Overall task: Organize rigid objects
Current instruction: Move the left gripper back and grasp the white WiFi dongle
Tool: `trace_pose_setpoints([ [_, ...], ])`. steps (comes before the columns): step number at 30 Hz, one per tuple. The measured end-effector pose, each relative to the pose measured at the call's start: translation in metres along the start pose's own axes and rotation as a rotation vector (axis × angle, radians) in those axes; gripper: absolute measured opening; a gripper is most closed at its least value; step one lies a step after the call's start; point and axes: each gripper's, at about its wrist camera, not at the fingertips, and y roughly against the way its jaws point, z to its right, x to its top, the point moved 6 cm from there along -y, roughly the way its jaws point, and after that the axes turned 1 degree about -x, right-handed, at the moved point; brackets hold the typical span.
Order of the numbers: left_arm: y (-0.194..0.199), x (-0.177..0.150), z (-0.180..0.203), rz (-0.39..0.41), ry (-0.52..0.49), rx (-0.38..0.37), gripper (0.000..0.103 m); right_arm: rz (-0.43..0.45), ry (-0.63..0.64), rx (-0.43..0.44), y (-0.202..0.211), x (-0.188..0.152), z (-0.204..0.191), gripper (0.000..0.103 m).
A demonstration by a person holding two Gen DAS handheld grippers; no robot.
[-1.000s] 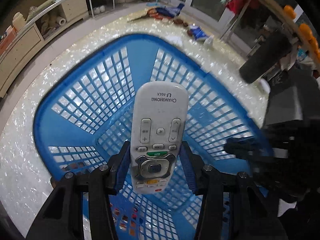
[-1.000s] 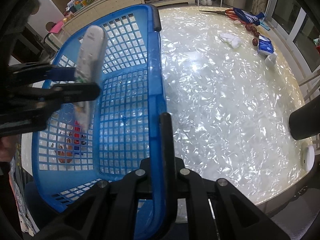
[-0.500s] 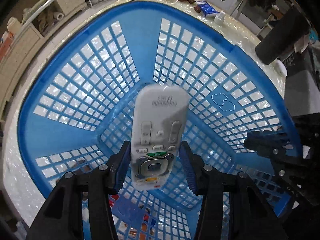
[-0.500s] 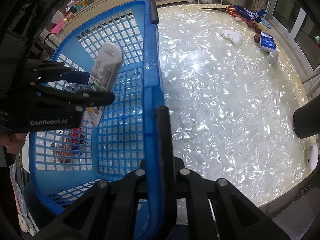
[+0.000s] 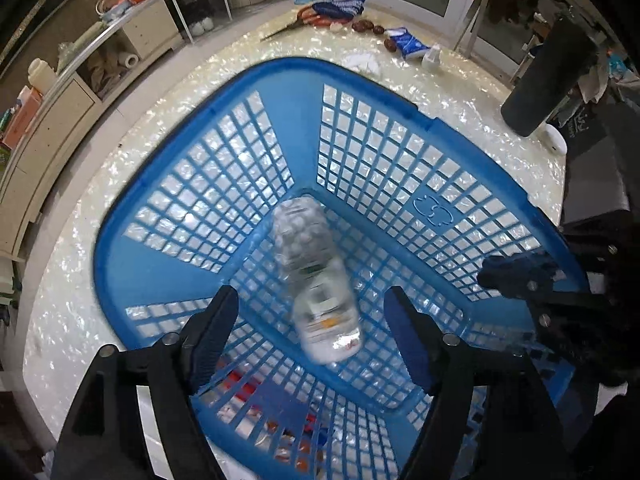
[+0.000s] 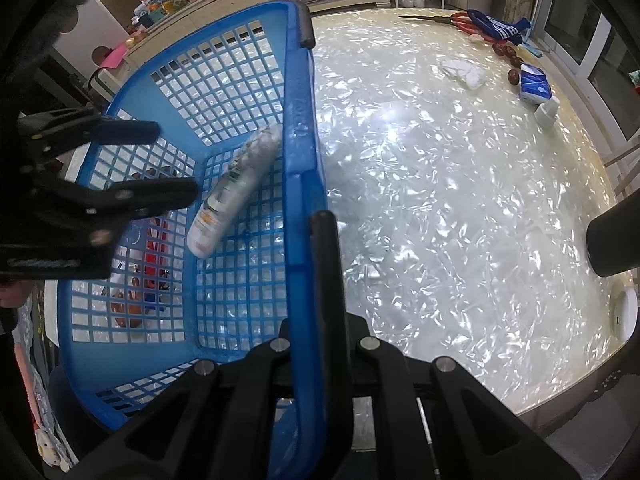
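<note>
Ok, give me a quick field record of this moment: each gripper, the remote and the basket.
left gripper: jaws opening, pads clear of the remote
right gripper: shut on the basket's near rim
white TV remote control: blurred, loose inside the basket, between and below the left fingers
blue plastic lattice basket: on the pearly white tabletop; otherwise holds no other loose item that I can make out

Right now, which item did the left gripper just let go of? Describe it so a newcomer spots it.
Find the blue basket on the pearly table. Inside it, below the opening left gripper, is a motion-blurred white remote control. It is the only long white object there.
</note>
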Motion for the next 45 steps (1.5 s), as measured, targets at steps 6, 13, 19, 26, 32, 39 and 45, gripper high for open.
trace_pose_setpoints([
  [6, 0.033, -0.024, -0.010, 0.041, -0.007, 0.030, 0.084, -0.002, 0.004, -0.021, -0.001, -0.001, -0.002, 0.006],
  [13, 0.086, -0.061, -0.016, 0.093, -0.004, 0.063, 0.093, -0.007, 0.016, -0.052, 0.000, -0.002, -0.005, 0.005],
  [19, 0.105, -0.105, -0.030, 0.084, 0.034, 0.081, 0.101, -0.001, 0.021, -0.063, 0.007, -0.004, -0.008, 0.005],
  [26, 0.086, -0.169, -0.058, -0.013, 0.162, 0.058, 0.103, 0.005, 0.027, -0.070, 0.016, -0.006, -0.013, 0.005],
  [32, 0.049, -0.215, -0.067, -0.051, 0.336, -0.024, 0.103, 0.007, 0.026, -0.063, 0.017, -0.008, -0.015, 0.005],
  [39, 0.016, -0.232, -0.065, -0.050, 0.378, -0.032, 0.103, -0.005, 0.026, -0.060, 0.013, -0.010, -0.013, 0.005],
  [45, -0.003, -0.240, -0.093, -0.048, 0.444, 0.039, 0.102, -0.007, 0.028, -0.061, 0.015, -0.011, -0.012, 0.005],
])
